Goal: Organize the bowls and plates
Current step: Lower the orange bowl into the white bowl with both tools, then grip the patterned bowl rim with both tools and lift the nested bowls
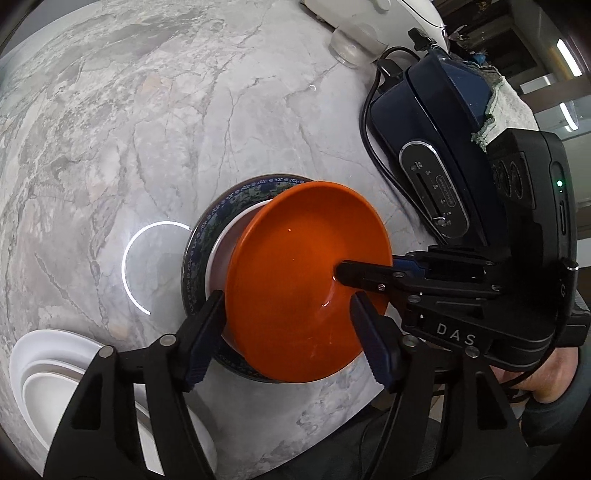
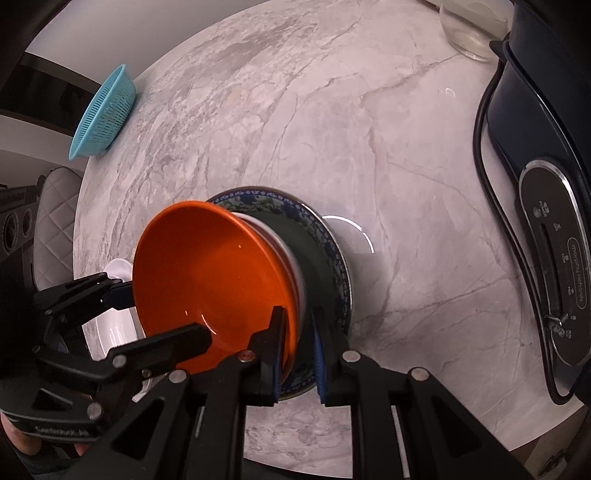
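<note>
An orange bowl [image 1: 295, 280] [image 2: 207, 273] sits tilted in a white bowl [image 1: 221, 240] on a blue-patterned plate [image 1: 236, 195] [image 2: 332, 251], which lies on the marble table [image 1: 147, 129]. My right gripper [image 2: 297, 354] is shut on the orange bowl's rim, one finger inside the bowl and one outside. In the left wrist view it reaches in from the right [image 1: 369, 269]. My left gripper [image 1: 288, 343] is open and straddles the opposite rim. One finger [image 1: 205, 339] stands outside the bowl and the other over its inside, neither pressing on it.
Stacked white plates [image 1: 44, 369] [image 2: 114, 325] lie near the table's edge beside the left gripper. A dark blue appliance [image 1: 436, 147] [image 2: 546, 184] with a black cable [image 1: 373, 147] stands to the right. A glass [image 2: 469, 33] is at the back and a blue colander [image 2: 103, 114] at the far left edge.
</note>
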Motion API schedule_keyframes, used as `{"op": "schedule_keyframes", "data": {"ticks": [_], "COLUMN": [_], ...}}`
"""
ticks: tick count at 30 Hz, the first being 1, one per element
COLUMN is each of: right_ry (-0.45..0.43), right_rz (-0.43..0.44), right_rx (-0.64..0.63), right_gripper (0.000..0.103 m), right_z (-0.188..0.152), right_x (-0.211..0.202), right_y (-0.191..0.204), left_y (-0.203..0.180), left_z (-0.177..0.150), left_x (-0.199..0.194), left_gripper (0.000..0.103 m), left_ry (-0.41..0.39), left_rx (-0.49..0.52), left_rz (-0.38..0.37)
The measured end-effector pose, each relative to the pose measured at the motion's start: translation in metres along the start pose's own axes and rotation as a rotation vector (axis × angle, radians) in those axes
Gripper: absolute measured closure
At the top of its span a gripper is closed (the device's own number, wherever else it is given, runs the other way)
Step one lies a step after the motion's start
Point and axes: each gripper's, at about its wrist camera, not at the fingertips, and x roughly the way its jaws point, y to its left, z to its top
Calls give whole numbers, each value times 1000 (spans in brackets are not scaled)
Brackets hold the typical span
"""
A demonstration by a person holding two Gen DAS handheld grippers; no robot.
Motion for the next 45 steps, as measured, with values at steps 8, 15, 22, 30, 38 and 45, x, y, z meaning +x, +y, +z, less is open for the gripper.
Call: {"op": "schedule_keyframes", "data": {"ticks": [8, 15, 22, 30, 38, 45], "right_ry": [8, 10, -81, -133, -130, -112], "right_rz": [-12, -9, 59, 20, 155, 175], "right_rx": [9, 29, 26, 89, 187, 180], "right_gripper": [86, 80, 33, 63, 73, 73], "right_z": [1, 2, -4, -27, -38, -29], "right_x": [2, 4, -19, -36, -13, 0], "right_y": [0, -3, -3, -41, -59, -57], "left_y": [6, 23, 54, 95, 100, 90], "left_z": [2, 6, 12, 12, 14, 16], "left_x": [-15, -31, -56, -52, -29, -11], "left_gripper": [25, 25, 25, 27, 33, 36], "left_ry": [-47, -72, -93, -31, 55, 82], "left_rx": [-35, -55, 7, 50, 89, 118], "left_rz": [-24, -23, 73, 57, -18, -47]}}
